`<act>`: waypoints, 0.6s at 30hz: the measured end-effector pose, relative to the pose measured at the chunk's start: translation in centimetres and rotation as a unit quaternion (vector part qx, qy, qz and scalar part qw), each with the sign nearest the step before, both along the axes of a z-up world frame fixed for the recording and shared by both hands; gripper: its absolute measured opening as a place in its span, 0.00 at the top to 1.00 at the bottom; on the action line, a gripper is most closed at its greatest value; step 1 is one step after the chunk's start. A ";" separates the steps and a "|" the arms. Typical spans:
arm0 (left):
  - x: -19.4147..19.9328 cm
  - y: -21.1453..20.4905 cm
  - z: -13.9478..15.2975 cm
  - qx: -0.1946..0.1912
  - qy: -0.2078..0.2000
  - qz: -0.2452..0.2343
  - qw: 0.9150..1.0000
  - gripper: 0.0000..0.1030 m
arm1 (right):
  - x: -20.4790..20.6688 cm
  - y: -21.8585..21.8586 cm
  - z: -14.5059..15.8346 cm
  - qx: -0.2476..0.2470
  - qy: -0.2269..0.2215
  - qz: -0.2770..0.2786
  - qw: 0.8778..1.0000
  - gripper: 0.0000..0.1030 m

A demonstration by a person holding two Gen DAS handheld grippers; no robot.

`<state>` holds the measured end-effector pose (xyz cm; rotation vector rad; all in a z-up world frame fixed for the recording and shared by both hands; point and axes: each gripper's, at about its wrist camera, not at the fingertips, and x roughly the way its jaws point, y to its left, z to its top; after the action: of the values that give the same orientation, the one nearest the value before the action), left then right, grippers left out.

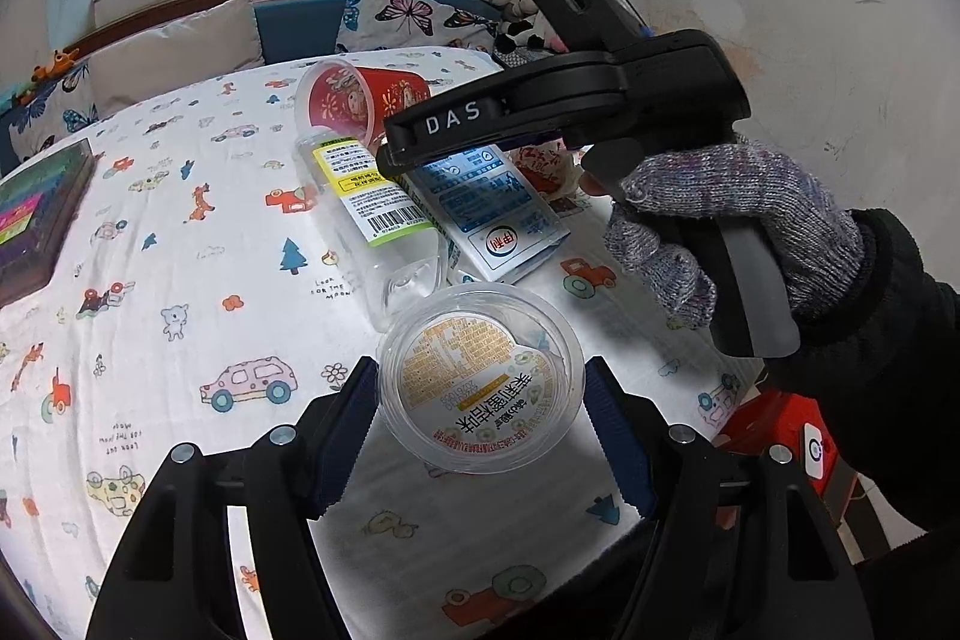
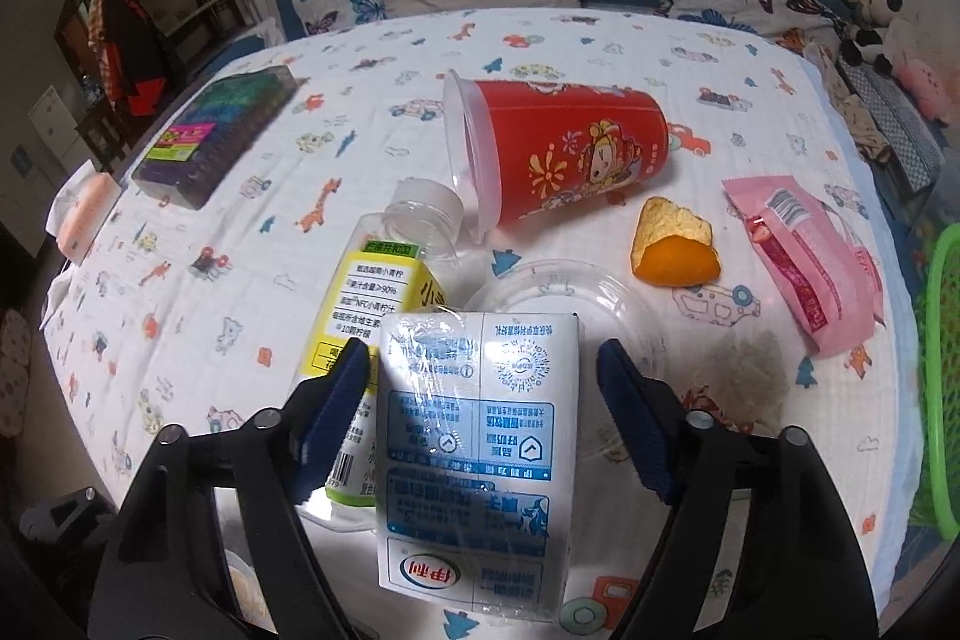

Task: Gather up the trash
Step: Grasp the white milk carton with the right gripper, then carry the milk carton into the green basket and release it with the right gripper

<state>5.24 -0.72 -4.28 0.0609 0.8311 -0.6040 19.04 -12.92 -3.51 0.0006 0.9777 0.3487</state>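
Milk carton lies between my right gripper pads, long axis along the fingers, unpinched; my left gripper straddles the clear plastic lid, also loose.

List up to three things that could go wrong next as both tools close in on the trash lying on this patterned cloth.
1. The left tool straddles a clear round tub; thin, smooth walls may buckle or pop out.
2. The right tool brackets the milk carton, which lies against the clear bottle; closing may nudge the bottle into rolling.
3. Either tool might snag the cloth.
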 end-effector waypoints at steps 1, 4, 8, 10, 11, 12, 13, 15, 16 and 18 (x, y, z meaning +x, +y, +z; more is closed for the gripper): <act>0.0 0.0 0.0 -0.001 0.000 0.000 1.000 0.35 | 0.0 0.0 0.0 -0.002 -0.001 -0.001 1.000 0.29; 0.0 0.0 0.0 -0.002 0.001 0.000 1.000 0.35 | -0.2 -0.1 0.3 -0.006 -0.006 0.000 1.000 0.32; 0.1 -0.1 0.0 -0.002 0.000 -0.003 1.000 0.35 | -1.0 -0.5 0.9 0.001 -0.018 0.002 1.000 0.32; 0.1 -0.2 0.0 -0.002 -0.002 -0.006 1.000 0.35 | -1.6 -0.8 1.4 0.008 -0.026 0.004 1.000 0.32; 0.1 -0.3 0.1 -0.001 -0.003 -0.007 1.000 0.35 | -2.0 -1.0 1.7 0.011 -0.030 0.005 0.999 0.32; 0.0 -0.3 0.1 -0.001 -0.004 -0.008 1.000 0.35 | -2.4 -1.5 2.0 0.015 -0.036 0.004 0.999 0.32; 0.0 -0.4 0.2 -0.001 -0.004 -0.009 1.000 0.35 | -2.8 -1.7 2.3 0.019 -0.039 0.004 0.999 0.32; 0.0 -0.7 0.2 -0.001 -0.004 -0.012 1.000 0.35 | -3.7 -2.6 3.0 0.029 -0.049 0.001 0.998 0.32; 0.1 -0.9 0.3 0.000 -0.005 -0.014 1.000 0.35 | -4.1 -2.9 3.3 0.032 -0.053 0.000 0.998 0.32; 0.1 -1.2 0.3 0.001 -0.005 -0.018 1.000 0.35 | -4.8 -3.8 3.8 0.039 -0.059 -0.004 0.998 0.33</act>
<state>5.33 -1.95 -3.94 0.0805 0.8225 -0.6365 14.21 -16.70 0.32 0.0542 0.8474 0.3757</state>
